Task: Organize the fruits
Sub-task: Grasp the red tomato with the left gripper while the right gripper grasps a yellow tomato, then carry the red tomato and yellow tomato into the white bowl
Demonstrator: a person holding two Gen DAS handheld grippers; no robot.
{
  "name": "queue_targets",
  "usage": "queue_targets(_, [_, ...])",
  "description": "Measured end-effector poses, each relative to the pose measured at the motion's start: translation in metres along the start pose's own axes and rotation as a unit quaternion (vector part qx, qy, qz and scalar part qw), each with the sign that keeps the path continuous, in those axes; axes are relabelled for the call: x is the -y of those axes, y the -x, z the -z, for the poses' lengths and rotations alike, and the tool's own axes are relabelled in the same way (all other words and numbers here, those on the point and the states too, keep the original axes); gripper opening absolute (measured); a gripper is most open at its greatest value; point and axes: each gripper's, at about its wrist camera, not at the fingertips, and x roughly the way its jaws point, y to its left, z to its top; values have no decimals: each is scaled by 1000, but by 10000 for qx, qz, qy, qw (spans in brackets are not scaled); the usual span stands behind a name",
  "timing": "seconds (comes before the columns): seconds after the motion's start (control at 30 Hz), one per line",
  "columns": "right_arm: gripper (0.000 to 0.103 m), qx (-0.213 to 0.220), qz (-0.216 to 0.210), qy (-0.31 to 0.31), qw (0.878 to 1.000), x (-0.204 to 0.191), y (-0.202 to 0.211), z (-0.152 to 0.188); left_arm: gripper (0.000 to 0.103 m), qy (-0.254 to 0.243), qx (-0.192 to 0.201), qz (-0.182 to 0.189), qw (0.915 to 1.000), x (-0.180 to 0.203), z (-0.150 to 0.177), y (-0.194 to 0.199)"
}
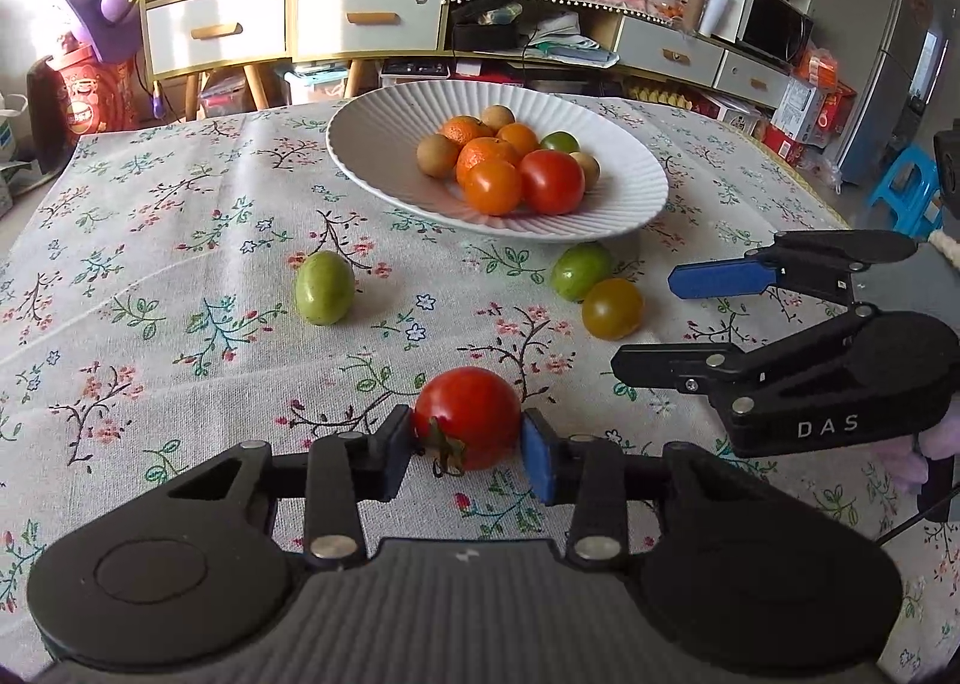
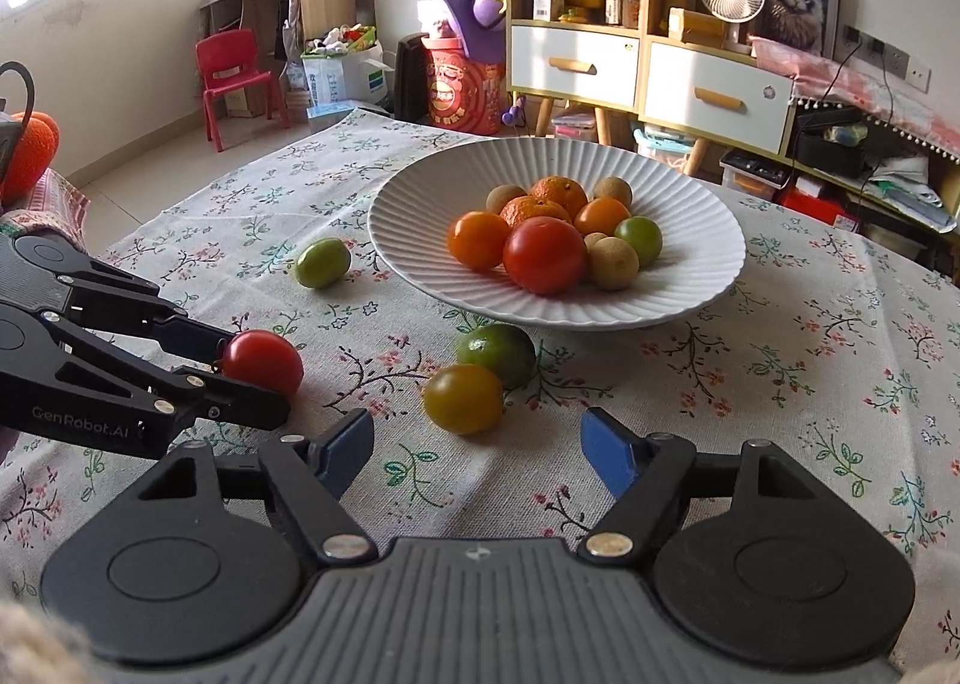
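Roughly two-thirds done by the look of it: white ribbed plate (image 2: pixel 690 288) already loaded with a red tomato (image 2: pixel 544 255), a couple of mandarins (image 2: pixel 559 193), smaller orange tomatoes, a green one and a few tan longan-like fruits. Still loose on the flowered bench (image 1: pixel 180 276): a green tomato (image 1: pixel 324 288) off on its own, another green one (image 2: pixel 496 355) touching a yellowish-olive tomato (image 2: pixel 463 398) just in front of the plate, plus the red tomato (image 1: pixel 467 417) currently being dealt with. Left gripper (image 1: pixel 468 444) clamped on that red one, pads pressing both sides, stem end turned toward the camera, fruit apparently still down at cloth level rather than lifted, though hard to call from this angle. Right gripper (image 2: pixel 474 450) with jaws apart and nothing between them, lined up on the yellowish tomato but short of it. So four pieces to go, one of them already in hand. Hard to make out: exact count in the plate, since the pile hides whatever sits behind the big red tomato; undersides of the loose fruit; near edge of the bench blocked by the gripper bodies; something orange cut off at the left edge of the right wrist view, unclear what.
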Motion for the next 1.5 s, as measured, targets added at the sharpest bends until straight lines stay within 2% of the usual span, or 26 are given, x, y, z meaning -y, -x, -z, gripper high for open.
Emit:
queue_targets(0.1, [55, -33, -21, 26, 10000, -1, -2, -1, 33, -17, -2, 2, 10000, 0, -1, -1])
queue_targets(0.27, [42, -90, -33, 30, 9999, -2, -6, -1, 35, -23, -13, 1, 10000, 1, -2, -2])
queue_targets(0.57, [35, -73, -5, 95, 9999, -5, -9, -3, 34, 46, -46, 9, 10000, 0, -3, -3])
queue_targets(0.7, [28, -54, 22, 86, 9999, -5, -10, -4, 29, 66, -38, -2, 10000, 0, -3, -1])
queue_targets(1.07, [28, 8, -123, 37, 9999, -5, -1, -7, 28, -4, 204, 16, 9998, 2, -11, 14])
queue_targets(1.23, [28, 135, -174, -221, 9995, 1, 9, -15, 28, 25, 373, 4, 9993, 3, -20, 21])
queue_targets(1.5, [28, 469, 15, -402, 9981, 20, 17, -31, 28, -86, 639, -71, 9979, 9, -47, 22])
